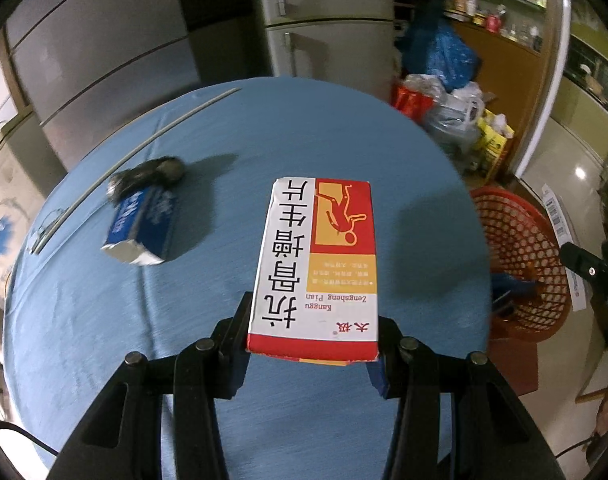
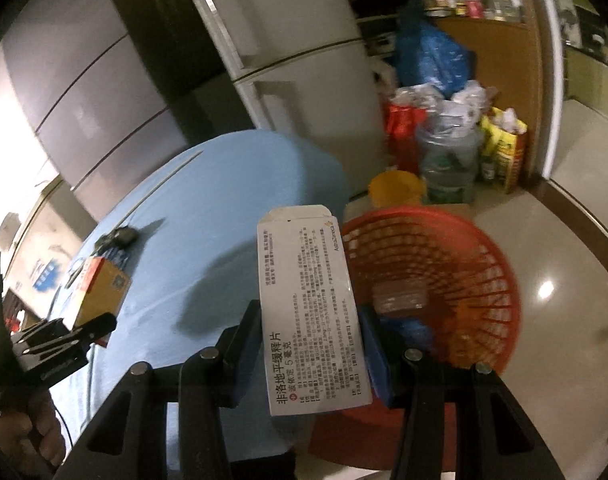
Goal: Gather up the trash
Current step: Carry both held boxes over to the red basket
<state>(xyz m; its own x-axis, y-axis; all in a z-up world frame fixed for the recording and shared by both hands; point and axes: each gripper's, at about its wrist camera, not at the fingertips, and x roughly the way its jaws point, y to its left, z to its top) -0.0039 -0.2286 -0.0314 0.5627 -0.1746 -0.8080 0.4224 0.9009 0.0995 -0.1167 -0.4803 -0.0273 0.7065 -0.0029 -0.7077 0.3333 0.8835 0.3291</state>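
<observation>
Red basket's (image 2: pixel 432 280) inside shows only beyond right tongs' (image 2: pixel 312 356) white box (image 2: pixel 310 312).

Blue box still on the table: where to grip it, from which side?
Grip the blue box across its two long side faces, near mid-length, coming from above. It lies flat on the table, crumpled open end toward the camera, dark object against its far end.
</observation>
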